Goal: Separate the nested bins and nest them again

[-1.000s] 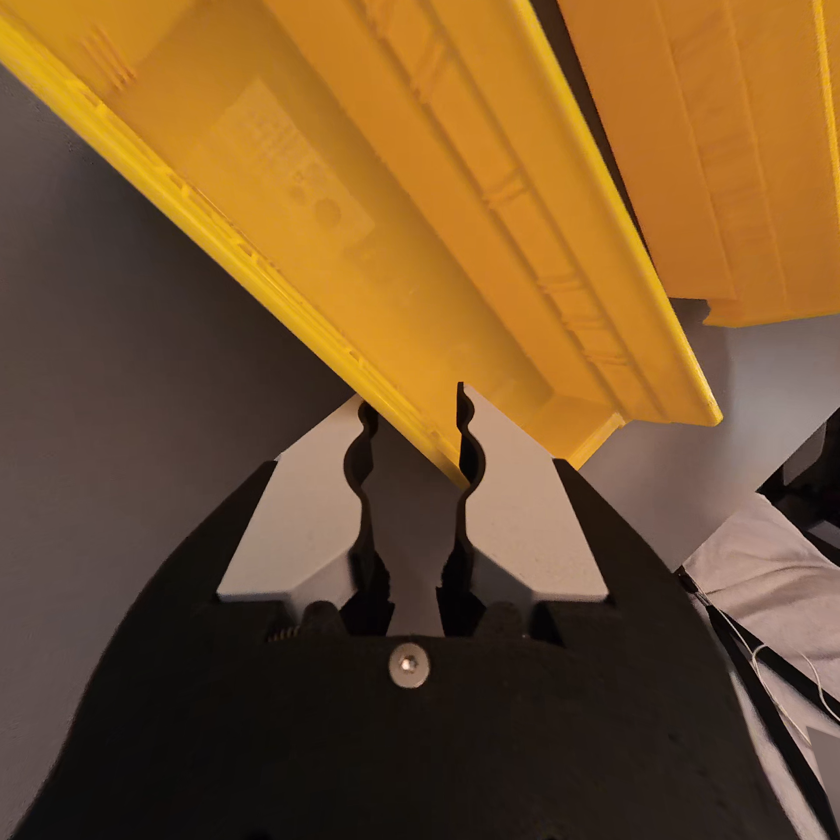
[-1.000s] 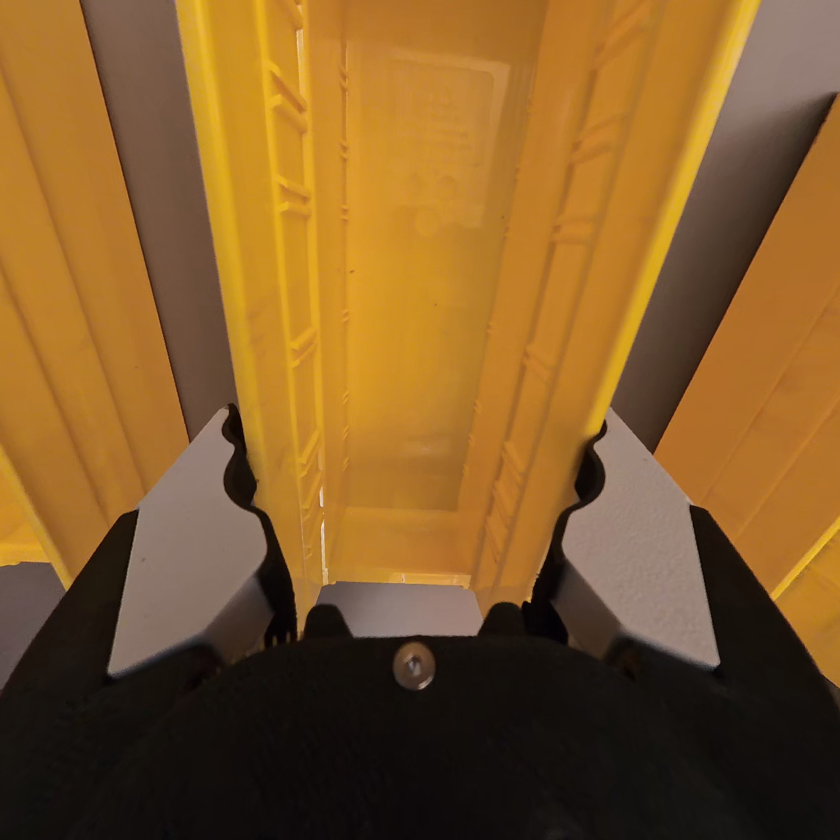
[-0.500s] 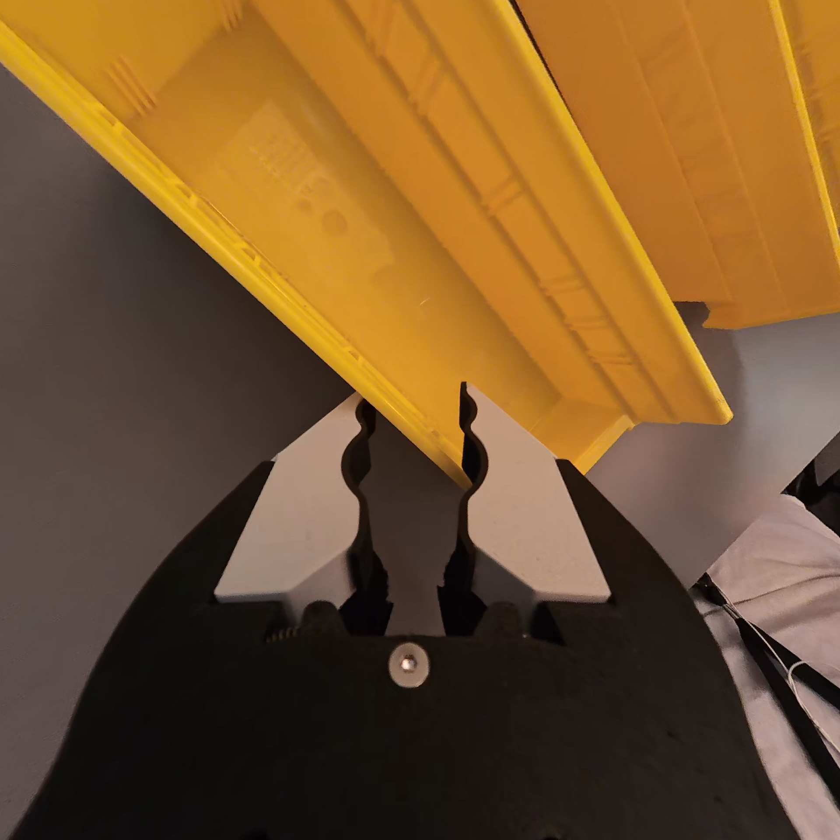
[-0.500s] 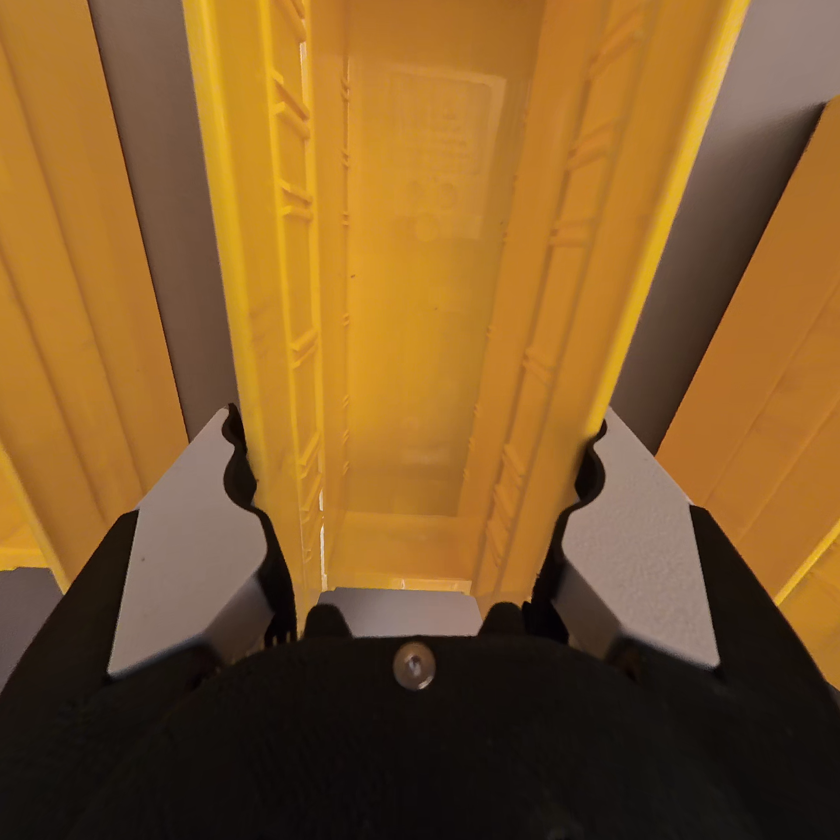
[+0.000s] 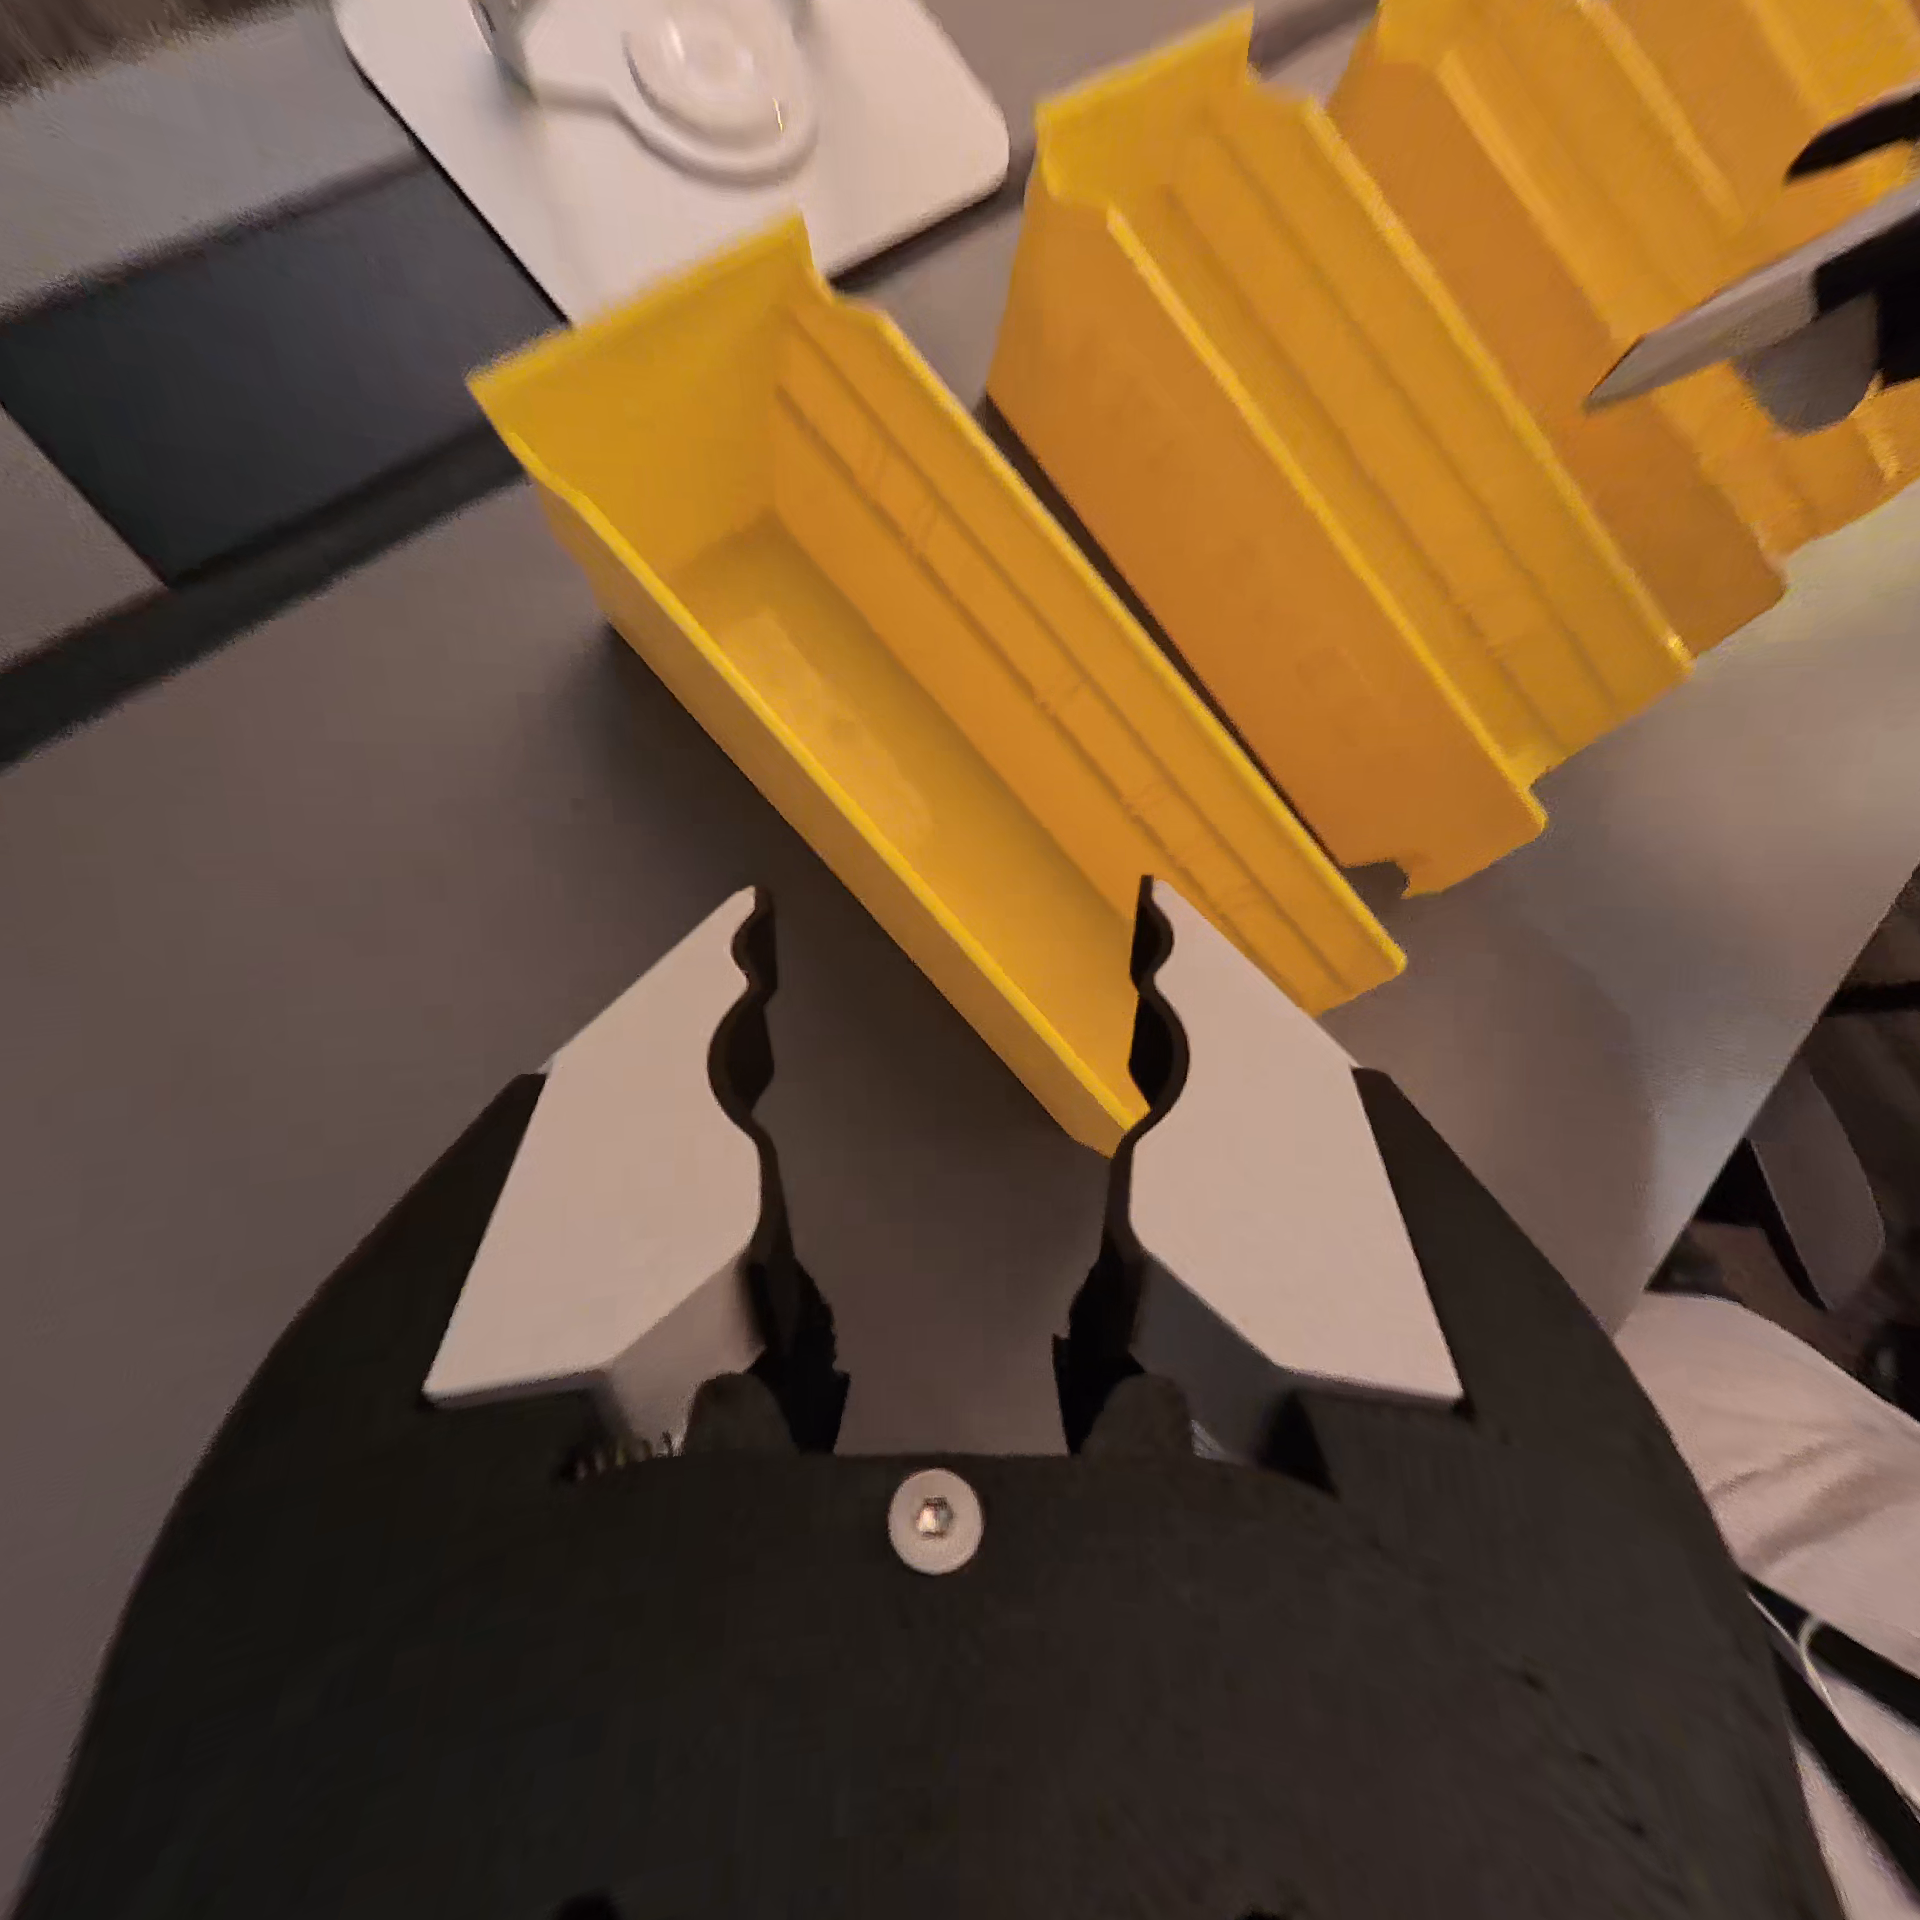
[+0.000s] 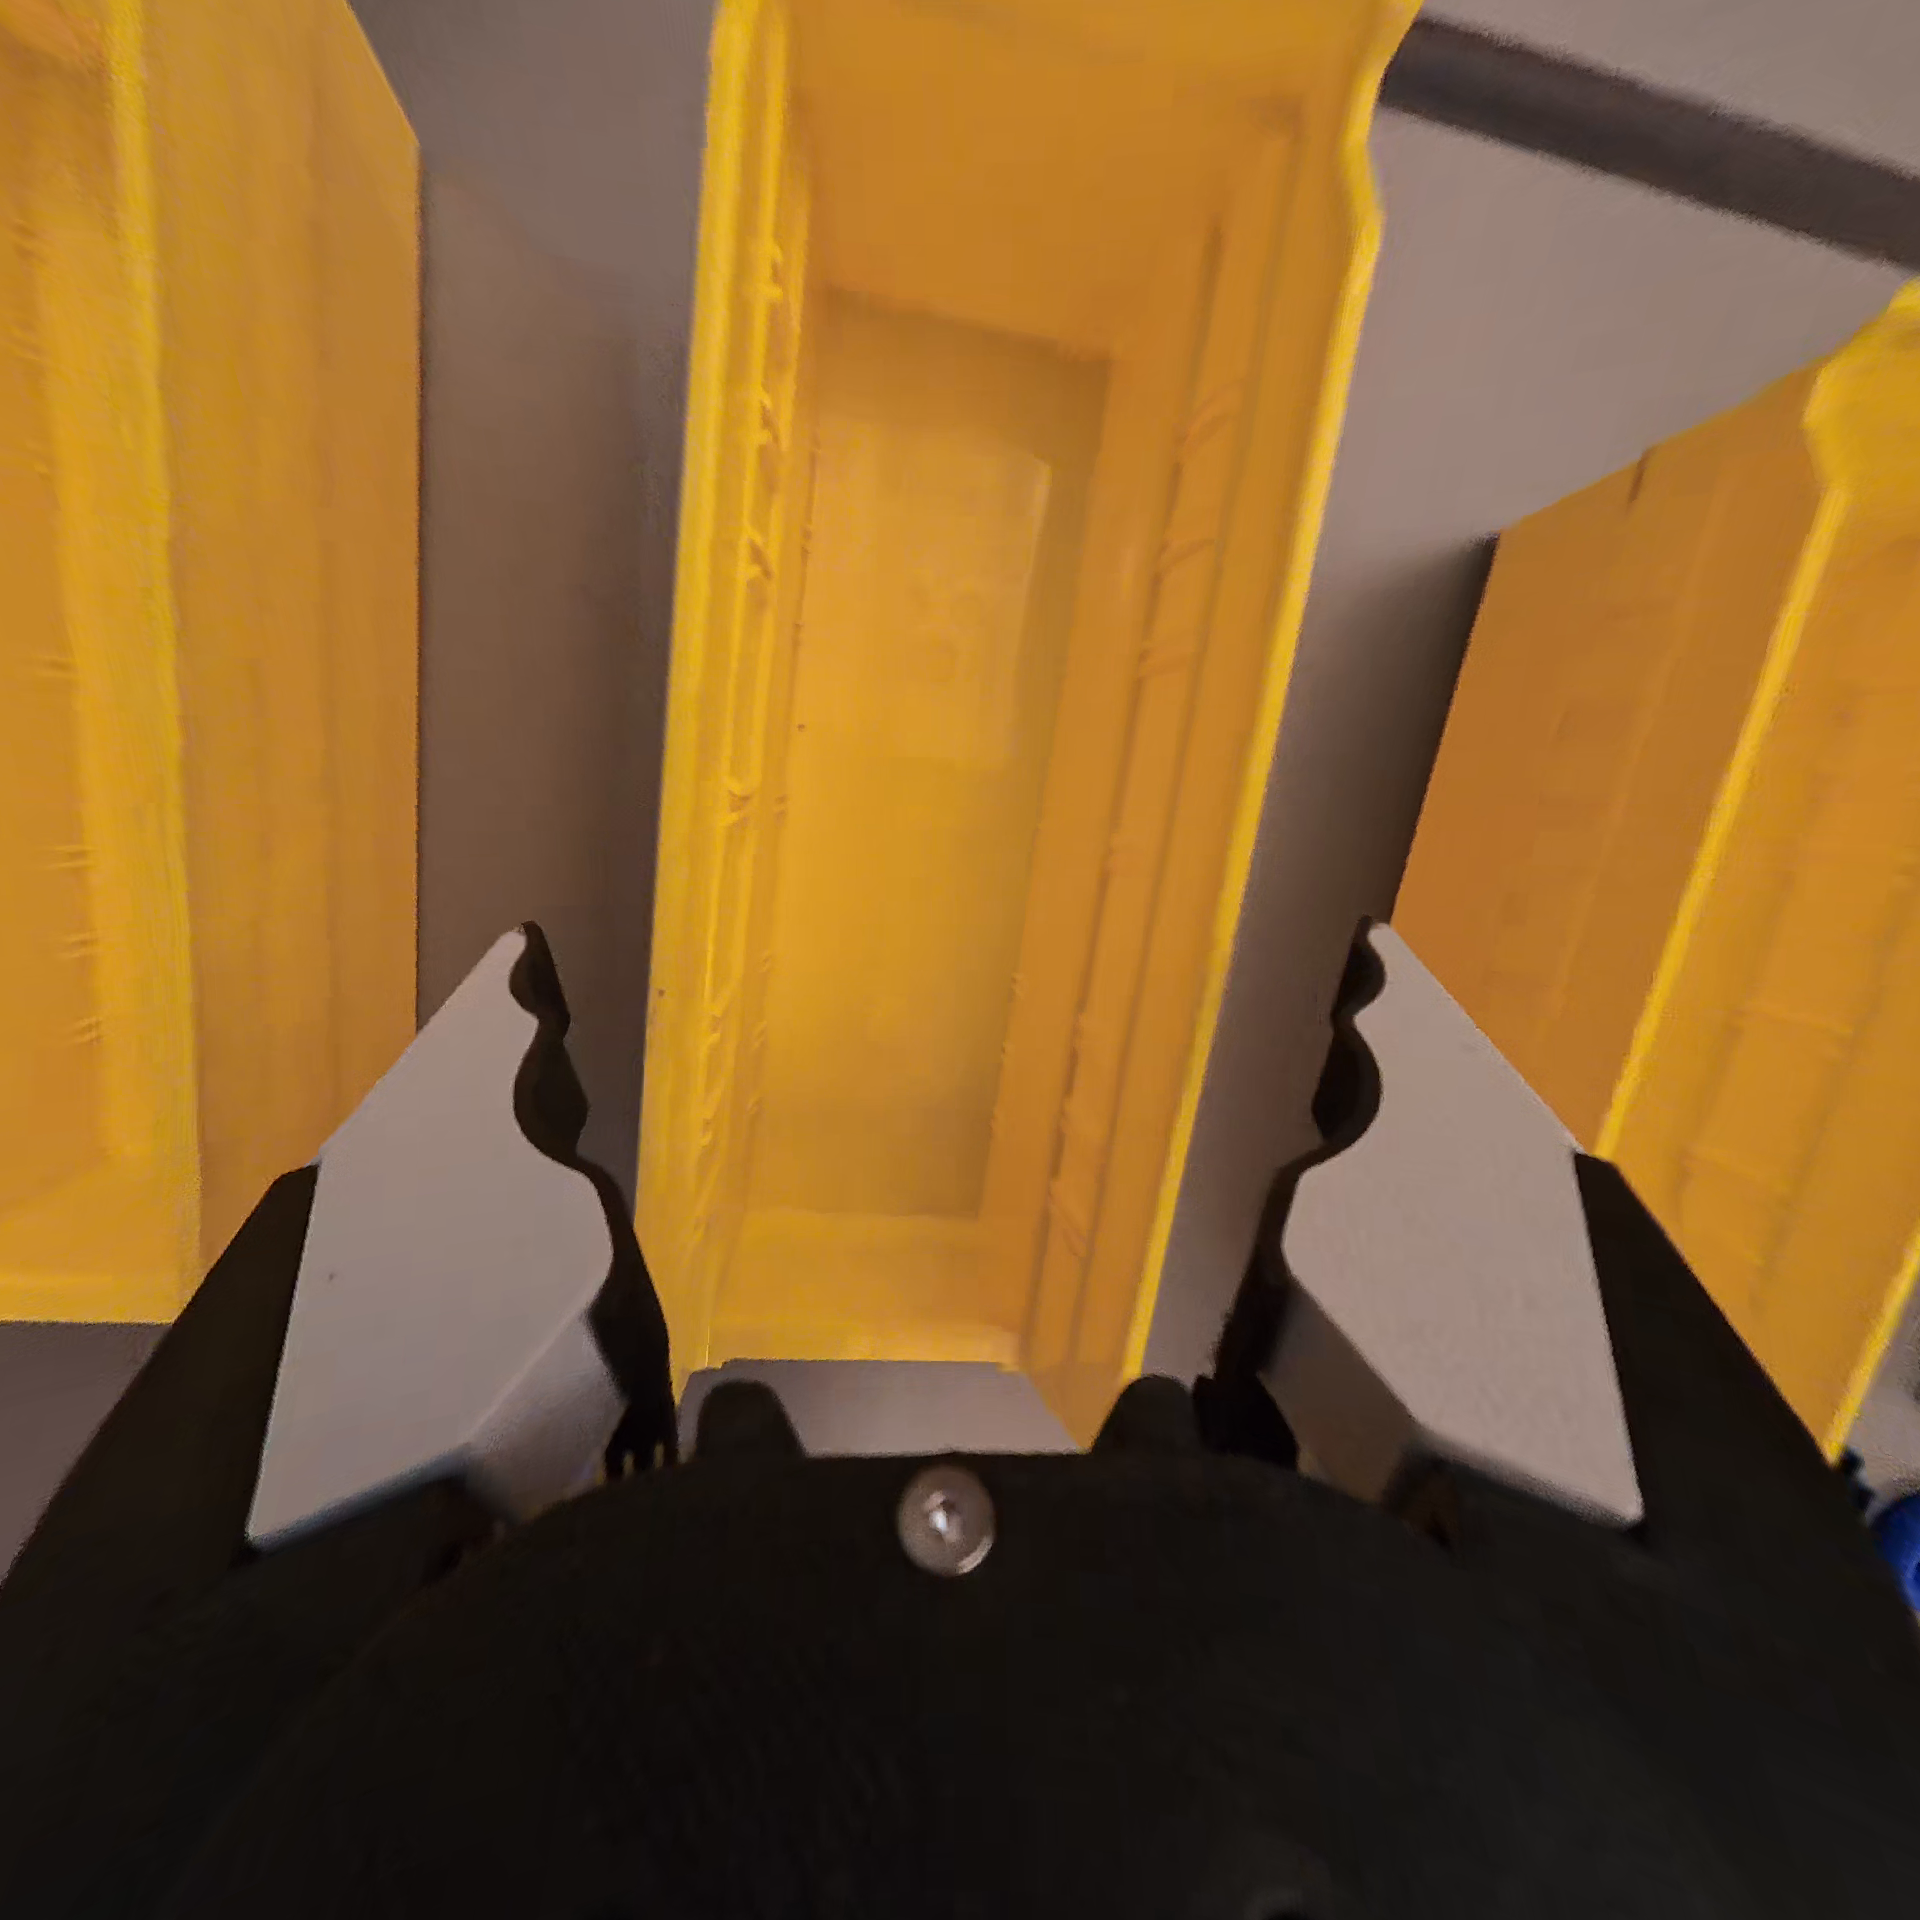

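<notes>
Several yellow plastic bins stand apart on the grey table (image 5: 312, 935). In the left wrist view my left gripper (image 5: 951, 891) is open at the near corner of the closest bin (image 5: 883, 665). The right finger (image 5: 1226, 1039) is right at that corner and the left finger stands clear. Two more bins (image 5: 1299, 499) (image 5: 1621, 208) lie to its right, with the right gripper's finger (image 5: 1766, 301) over the far one. In the right wrist view my right gripper (image 6: 951, 935) is wide open above a bin (image 6: 935, 727), with table showing between each pad and the bin's sides.
Other yellow bins flank the middle one in the right wrist view, one to the left (image 6: 208, 623) and one to the right (image 6: 1714, 831). A white flat stand (image 5: 707, 94) sits at the table's far side. The table edge and a pale cloth (image 5: 1818, 1455) are at the lower right.
My left gripper has opened off the bin's corner and drawn back and up. My right gripper, still wide open, has lifted away, so gaps now show beside the bin it straddled.
</notes>
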